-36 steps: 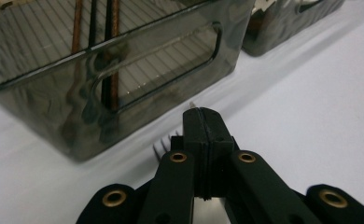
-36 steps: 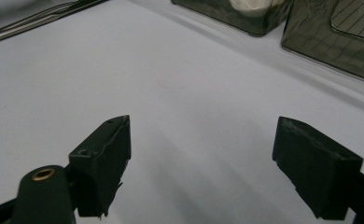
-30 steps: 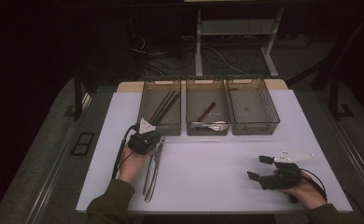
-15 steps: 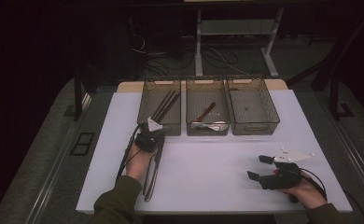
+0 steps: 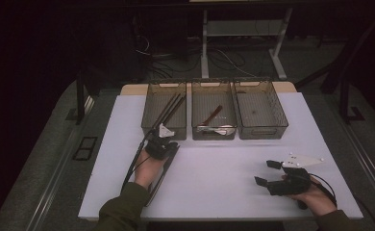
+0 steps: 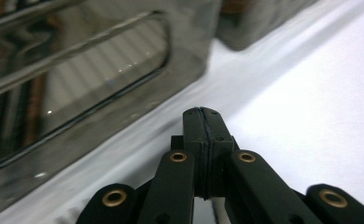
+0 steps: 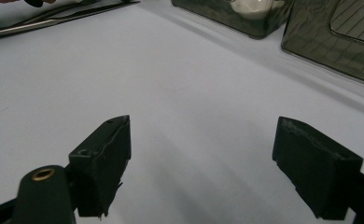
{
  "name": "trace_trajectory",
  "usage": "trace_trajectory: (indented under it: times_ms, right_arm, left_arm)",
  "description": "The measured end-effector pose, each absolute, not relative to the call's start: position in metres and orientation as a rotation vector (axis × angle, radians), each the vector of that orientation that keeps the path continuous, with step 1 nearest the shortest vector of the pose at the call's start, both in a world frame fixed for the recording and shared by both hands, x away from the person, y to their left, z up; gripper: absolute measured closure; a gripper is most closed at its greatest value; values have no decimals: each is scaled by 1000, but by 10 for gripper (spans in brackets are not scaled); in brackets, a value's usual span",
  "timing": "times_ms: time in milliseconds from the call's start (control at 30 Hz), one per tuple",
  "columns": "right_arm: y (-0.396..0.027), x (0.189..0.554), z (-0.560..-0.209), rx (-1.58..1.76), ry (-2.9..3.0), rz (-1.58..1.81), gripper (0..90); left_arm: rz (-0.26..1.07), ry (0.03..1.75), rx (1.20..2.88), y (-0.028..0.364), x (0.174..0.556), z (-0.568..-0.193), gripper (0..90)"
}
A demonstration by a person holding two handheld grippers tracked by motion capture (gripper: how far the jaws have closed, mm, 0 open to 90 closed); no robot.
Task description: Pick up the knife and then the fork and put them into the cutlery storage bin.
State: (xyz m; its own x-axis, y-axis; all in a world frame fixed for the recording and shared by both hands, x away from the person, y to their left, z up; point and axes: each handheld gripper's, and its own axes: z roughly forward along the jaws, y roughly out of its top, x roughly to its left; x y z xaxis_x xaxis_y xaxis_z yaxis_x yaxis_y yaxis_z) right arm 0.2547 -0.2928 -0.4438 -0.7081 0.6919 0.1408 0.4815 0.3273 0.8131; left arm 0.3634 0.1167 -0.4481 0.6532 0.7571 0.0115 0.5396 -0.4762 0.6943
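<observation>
Your left gripper [image 5: 159,144] has slid forward since a second ago and now sits just short of the leftmost of 3 smoked clear plastic bins [image 5: 164,109], jaws pressed together, nothing visible between them. The long metal tongs [image 5: 159,173] lie under that hand, apparently unlifted. Your right gripper [image 5: 267,173] waits wide, empty.

Right tongs [image 7: 203,163] jaws spread wide over white table [image 7: 171,93], smoky bins [image 7: 329,32] beyond
</observation>
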Motion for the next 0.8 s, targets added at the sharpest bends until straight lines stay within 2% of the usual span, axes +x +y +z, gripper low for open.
trace_trajectory:
  times_ms: [333, 467, 533, 733, 800]
  right_arm:
    - [-293, 255, -444, 1064, 2359, 1323, 189]
    - [-293, 255, -444, 1062, 2359, 1323, 189]
    - [-293, 255, -443, 1062, 2357, 1326, 189]
    - [-294, 255, -443, 1067, 2358, 1328, 189]
    - [-294, 255, -443, 1066, 2356, 1328, 189]
  left_arm:
    - [251, 864, 2213, 88, 350, -449, 890]
    - [234, 836, 2216, 84, 347, -448, 889]
    - [238, 836, 2220, 88, 346, -445, 809]
    - [224, 804, 2189, 115, 320, -427, 648]
    - [216, 827, 2159, 127, 305, -426, 627]
